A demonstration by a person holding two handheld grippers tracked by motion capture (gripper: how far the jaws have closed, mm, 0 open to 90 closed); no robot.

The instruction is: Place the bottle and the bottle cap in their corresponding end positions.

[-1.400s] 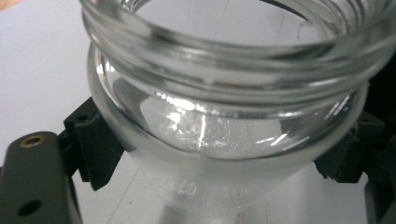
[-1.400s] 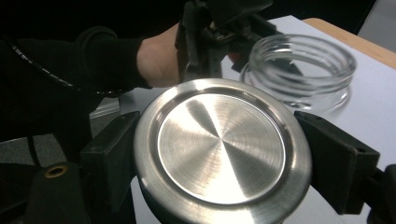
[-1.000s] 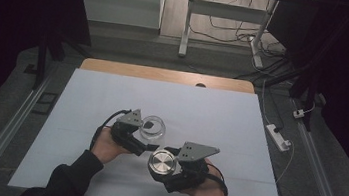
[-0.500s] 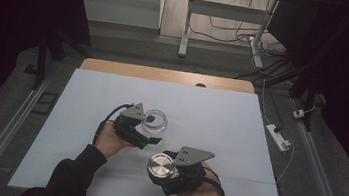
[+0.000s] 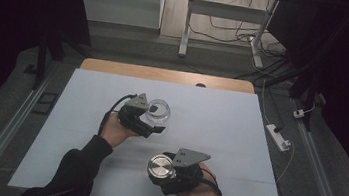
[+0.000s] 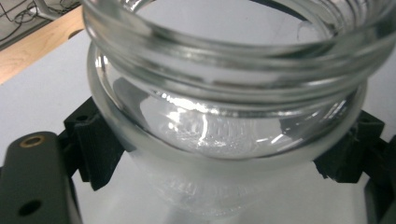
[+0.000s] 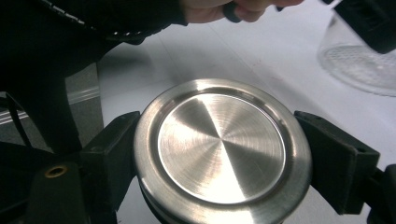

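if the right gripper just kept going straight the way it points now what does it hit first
Hedged, since depth is unclear: the right gripper, shut on the metal lid, points left across the table, so probably the person's left sleeve.

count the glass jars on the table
1. The glass jar stands left of the table's centre, lidless, clamped in the left tongs. Its metal lid is apart, nearer the person, in the right tongs.

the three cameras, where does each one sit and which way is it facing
High view: fixed above the person's side, looking forward and down on the table; both forearms and hands enter from below.
Left gripper view: rides the left gripper, looking along its jaws at the glass jar they clamp.
Right gripper view: rides the right gripper, facing the steel lid; a sleeve and hand show behind.
Shared: the jar appears in all three.
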